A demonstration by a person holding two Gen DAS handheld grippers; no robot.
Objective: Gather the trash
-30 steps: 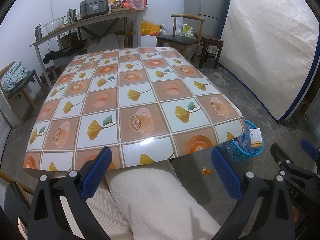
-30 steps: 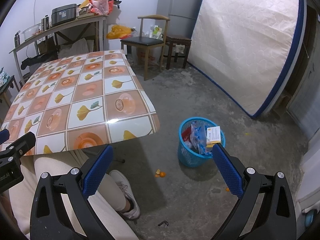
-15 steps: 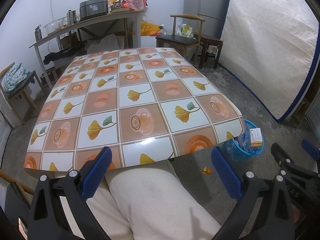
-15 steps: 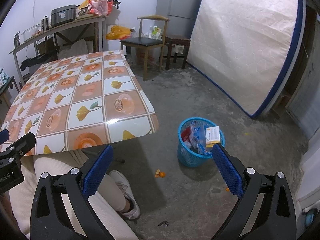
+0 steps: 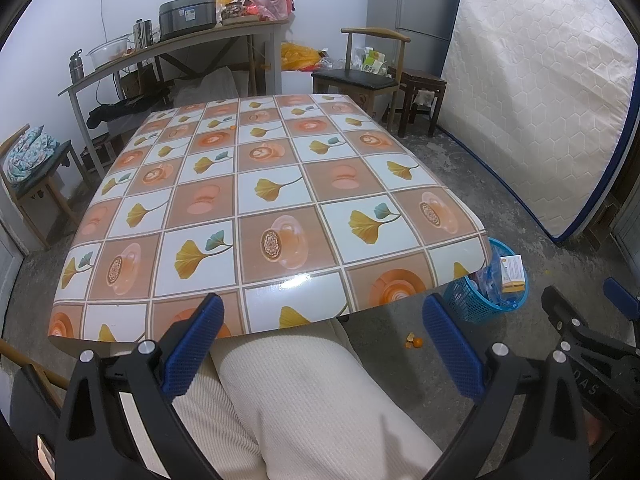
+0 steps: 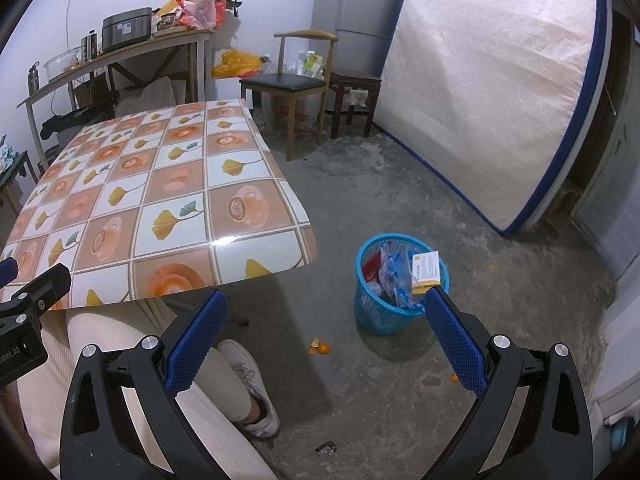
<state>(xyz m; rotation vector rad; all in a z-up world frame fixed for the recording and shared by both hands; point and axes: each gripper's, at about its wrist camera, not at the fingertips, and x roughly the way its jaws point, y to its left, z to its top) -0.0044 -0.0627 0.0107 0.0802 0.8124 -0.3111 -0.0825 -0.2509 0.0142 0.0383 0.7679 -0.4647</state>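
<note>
Trash fills the blue basket point(image 6: 400, 304) beside the table point(image 6: 160, 200); nothing has shifted, both grippers point(image 5: 320, 344) point(image 6: 326, 344) spread empty, orange peel point(image 6: 320, 347) near the basket.

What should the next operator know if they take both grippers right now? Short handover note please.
Left gripper: open, empty, held over the person's lap at the table edge.
Right gripper: open, empty, aimed at the floor.
Blue basket: on the floor right of the table, already holding wrappers and a yellow-and-white box.
Done: tabletop looks cleared, apart from one tiny orange speck far back.
Left: orange peel scraps on the floor between table and basket, another orange bit further right, a small dark scrap near the shoe.
</note>
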